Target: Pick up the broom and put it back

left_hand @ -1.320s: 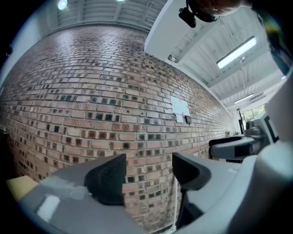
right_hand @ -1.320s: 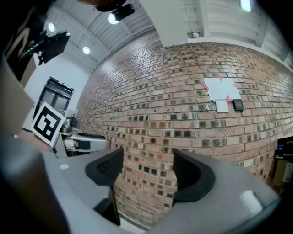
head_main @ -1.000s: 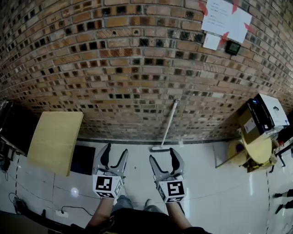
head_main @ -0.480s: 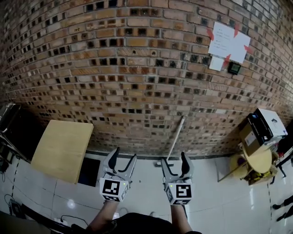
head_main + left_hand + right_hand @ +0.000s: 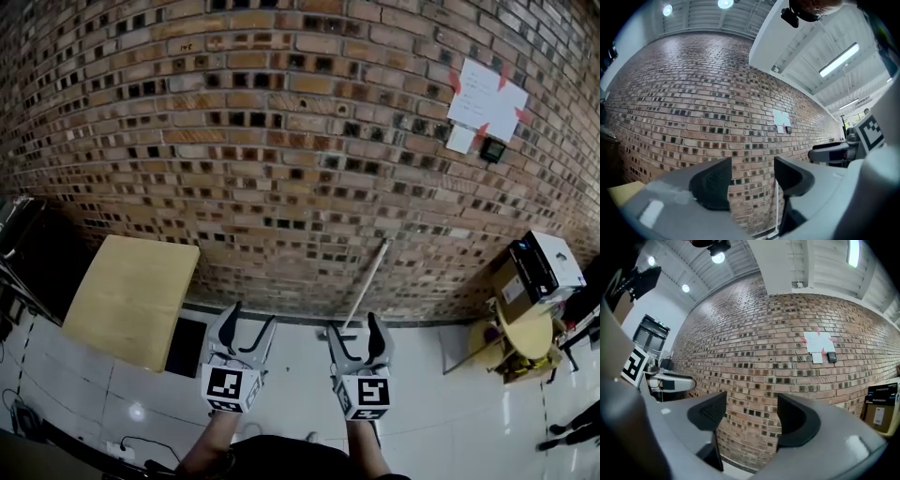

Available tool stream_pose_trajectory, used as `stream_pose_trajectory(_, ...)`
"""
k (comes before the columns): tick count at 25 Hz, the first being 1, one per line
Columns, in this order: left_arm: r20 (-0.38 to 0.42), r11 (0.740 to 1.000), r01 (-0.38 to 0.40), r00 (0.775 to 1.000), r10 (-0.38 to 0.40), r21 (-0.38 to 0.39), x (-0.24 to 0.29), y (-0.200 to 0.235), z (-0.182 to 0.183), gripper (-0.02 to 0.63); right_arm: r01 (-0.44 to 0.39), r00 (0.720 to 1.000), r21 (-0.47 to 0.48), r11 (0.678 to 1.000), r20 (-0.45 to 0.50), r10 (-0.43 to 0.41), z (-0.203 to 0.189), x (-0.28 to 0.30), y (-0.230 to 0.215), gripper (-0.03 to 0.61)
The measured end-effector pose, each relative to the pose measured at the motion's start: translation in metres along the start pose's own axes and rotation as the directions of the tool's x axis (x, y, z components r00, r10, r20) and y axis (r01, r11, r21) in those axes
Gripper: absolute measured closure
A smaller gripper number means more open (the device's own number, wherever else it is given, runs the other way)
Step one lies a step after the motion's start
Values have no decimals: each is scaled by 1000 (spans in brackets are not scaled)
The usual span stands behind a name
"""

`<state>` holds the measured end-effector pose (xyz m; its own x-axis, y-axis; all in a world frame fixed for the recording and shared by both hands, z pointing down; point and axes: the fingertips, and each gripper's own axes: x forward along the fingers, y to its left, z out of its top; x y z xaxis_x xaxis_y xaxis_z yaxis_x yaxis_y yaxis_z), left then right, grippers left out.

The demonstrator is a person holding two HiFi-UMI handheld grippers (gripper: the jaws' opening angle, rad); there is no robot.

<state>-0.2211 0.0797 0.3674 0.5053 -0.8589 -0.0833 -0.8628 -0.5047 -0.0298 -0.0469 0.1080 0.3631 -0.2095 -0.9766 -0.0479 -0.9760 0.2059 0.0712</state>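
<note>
Left gripper (image 5: 251,319) and right gripper (image 5: 355,330), both empty with jaws apart, face the brick wall (image 5: 281,141); the broom (image 5: 367,283) leans there beyond my right one.

Head of the broom (image 5: 367,281) partly hidden behind my right gripper (image 5: 354,333), print on the wall papers (image 5: 486,94) too small to read
</note>
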Motion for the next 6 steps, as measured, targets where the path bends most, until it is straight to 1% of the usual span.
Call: stream_pose_trajectory(6,13,1000,3,1000,-3,-7,-3,9,4,331,8,1000,-3,1000,-9,-8,0,-2,8,241)
